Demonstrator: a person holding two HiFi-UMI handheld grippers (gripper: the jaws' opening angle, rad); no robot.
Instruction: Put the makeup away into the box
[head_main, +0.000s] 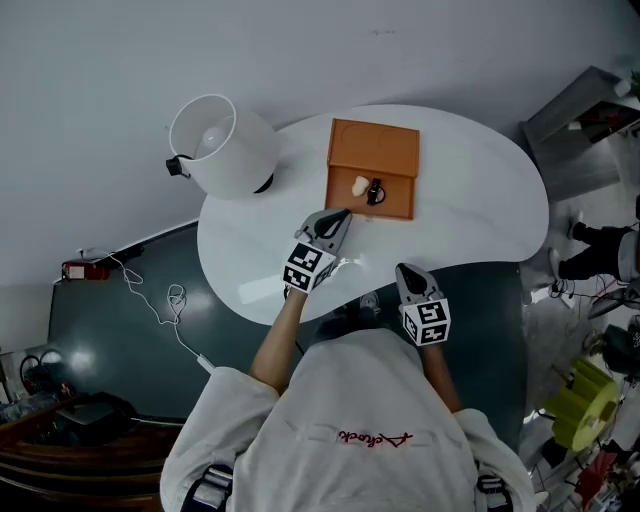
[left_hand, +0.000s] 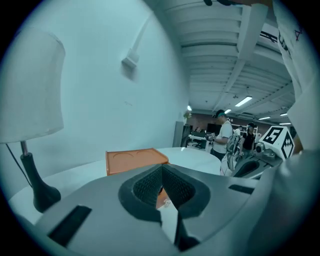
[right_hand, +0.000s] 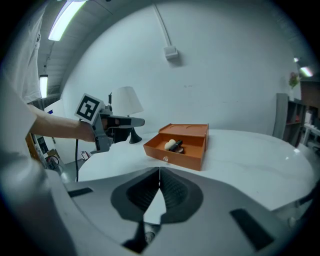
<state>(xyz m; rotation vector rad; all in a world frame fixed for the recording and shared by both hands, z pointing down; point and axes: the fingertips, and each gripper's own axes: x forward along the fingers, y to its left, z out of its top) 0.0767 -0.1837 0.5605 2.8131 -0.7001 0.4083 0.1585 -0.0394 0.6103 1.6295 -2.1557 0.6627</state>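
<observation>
- Fingers (left_hand: 145, 189) of the left gripper (head_main: 343, 214) are clenched tip to tip, with nothing between the ribbed dark pads.
- Fingers (right_hand: 142, 192) of the right gripper (head_main: 405, 268) are likewise clenched and empty. Their pads show the same fine ribbing, set in smooth grey shells.
- Left gripper position: raised above the bench (head_main: 480, 190), tips just short of the box's front wall.
- Right gripper position: at the bench's near edge, well apart from the box.
- Box (head_main: 372, 148): orange, rectangular, matt finish, standing open near the middle of the bench. The lid is hinged back and shows two shallow round recesses. A small metal clasp (right_hand: 165, 159) sits on the front wall.
- Makeup location: inside the box's open tray.
 - Sponge (head_main: 360, 185): pale, egg-shaped, soft-looking.
 - Dark item (head_main: 376, 190): black, short and glossy, lying touching the sponge. Its exact kind cannot be told.
- Bench surface: white, smooth, slightly glossy, with a rounded kidney-like outline.
- Lamp (head_main: 215, 140): wide white drum shade on a thin stem with a flared black base, standing at the bench's left end, apart from the box.
</observation>
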